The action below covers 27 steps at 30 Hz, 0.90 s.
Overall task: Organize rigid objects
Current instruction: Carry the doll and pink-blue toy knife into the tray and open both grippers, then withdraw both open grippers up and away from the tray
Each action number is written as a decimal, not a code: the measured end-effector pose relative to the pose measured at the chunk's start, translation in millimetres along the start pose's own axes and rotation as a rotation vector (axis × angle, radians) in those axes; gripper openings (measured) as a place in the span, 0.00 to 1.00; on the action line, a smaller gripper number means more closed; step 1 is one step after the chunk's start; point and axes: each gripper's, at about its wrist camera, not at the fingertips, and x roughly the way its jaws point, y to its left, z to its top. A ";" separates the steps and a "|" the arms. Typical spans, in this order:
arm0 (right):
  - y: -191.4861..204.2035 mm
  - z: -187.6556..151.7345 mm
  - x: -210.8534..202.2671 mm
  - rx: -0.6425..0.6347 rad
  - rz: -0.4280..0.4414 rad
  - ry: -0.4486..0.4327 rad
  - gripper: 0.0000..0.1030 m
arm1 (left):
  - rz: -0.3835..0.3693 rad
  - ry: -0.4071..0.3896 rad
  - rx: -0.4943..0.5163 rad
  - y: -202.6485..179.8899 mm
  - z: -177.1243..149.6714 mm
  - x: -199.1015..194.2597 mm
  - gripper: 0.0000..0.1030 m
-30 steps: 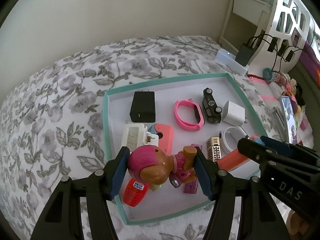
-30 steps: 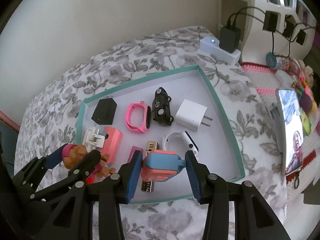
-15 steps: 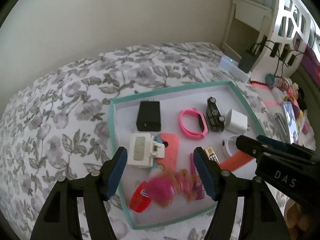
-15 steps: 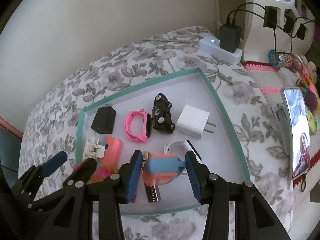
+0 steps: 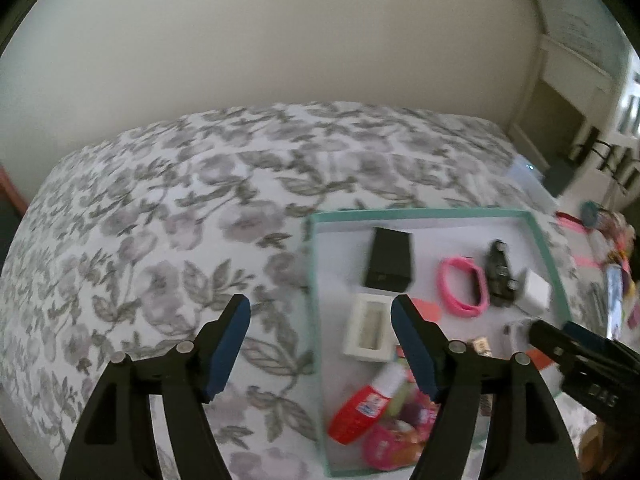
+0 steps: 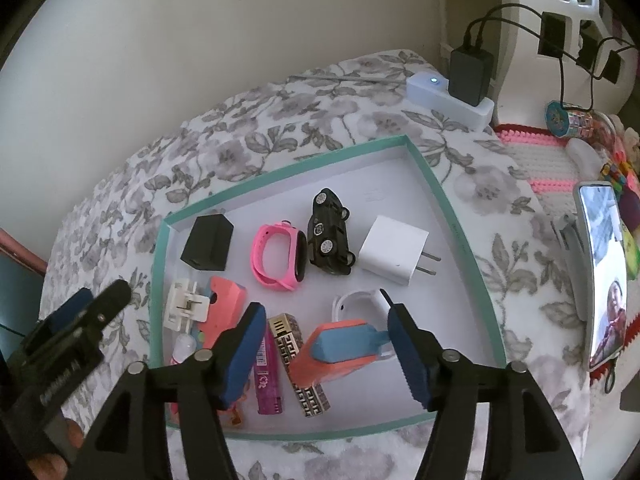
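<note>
A white tray with a teal rim (image 6: 436, 196) lies on the bed and holds several small items. In the right wrist view my right gripper (image 6: 322, 322) hangs over the tray's near side. Its jaws are opening. The orange and blue item (image 6: 340, 344) lies between them on a gold-patterned box (image 6: 316, 400), and the pads no longer press it. In the left wrist view my left gripper (image 5: 320, 312) is over the tray's left rim (image 5: 312, 280). Its jaws are opening too, with nothing between them. The pink pup figure (image 5: 392, 436) lies blurred in the near corner beside a red and white bottle (image 5: 360, 408).
Also in the tray are a black charger (image 6: 208, 242), a pink watch (image 6: 280, 256), a black toy car (image 6: 330, 236) and a white plug (image 6: 394, 250). A power strip (image 6: 452, 92) sits behind the tray. A phone (image 6: 604, 272) stands to the right. The floral bedspread (image 5: 160, 220) stretches away to the left.
My left gripper let go of the pink pup figure, which fell into the tray's near corner, and swung left. My right gripper opened off the orange and blue item.
</note>
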 end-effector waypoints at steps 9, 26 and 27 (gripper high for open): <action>8.6 1.6 -1.3 -0.058 0.021 -0.025 0.90 | 0.082 -0.028 -0.063 25.0 -1.7 2.2 0.94; 22.2 -3.1 -17.8 -0.164 -0.004 -0.108 1.00 | 0.105 -0.068 -0.062 32.4 -7.7 -19.4 0.97; 22.7 -4.1 -18.5 -0.168 -0.004 -0.108 1.00 | 0.107 -0.066 -0.059 32.3 -8.1 -20.6 0.97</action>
